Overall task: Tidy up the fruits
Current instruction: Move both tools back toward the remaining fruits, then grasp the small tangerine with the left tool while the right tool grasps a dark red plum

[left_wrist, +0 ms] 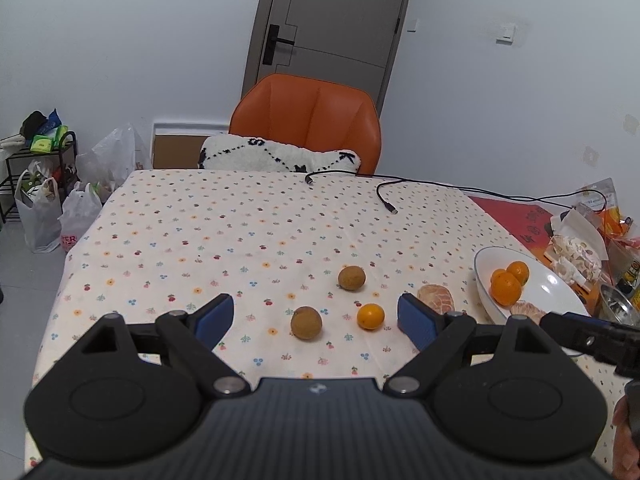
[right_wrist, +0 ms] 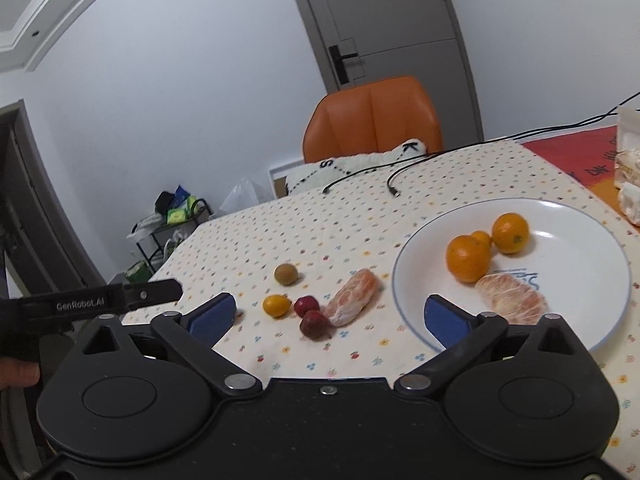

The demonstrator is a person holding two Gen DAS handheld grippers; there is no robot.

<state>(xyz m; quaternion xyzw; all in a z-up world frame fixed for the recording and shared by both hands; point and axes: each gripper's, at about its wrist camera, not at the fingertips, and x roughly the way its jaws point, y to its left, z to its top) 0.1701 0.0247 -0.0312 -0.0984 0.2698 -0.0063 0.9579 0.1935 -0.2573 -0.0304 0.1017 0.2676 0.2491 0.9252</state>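
Fruits half sorted: oranges on plate (right_wrist: pixel 592 320), both grippers' jaws wide, empty.
Right gripper (right_wrist: pixel 332 316) should straddle the segment (right_wrist: pixel 352 296) squarely (soft, squeeze gently) and lift.

1. The tablecloth (left_wrist: pixel 224 232) lies bare from 9 to 12 o'clock of the loose fruit.
2. At 3 o'clock the white plate (right_wrist: pixel 580 300) blocks.
3. Black cable (left_wrist: pixel 384 196) crosses at 1 o'clock.

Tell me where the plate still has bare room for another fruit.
The white plate is bare across its right half and far rim. Its left-centre is crowded: three oranges and a peeled segment near the front rim.
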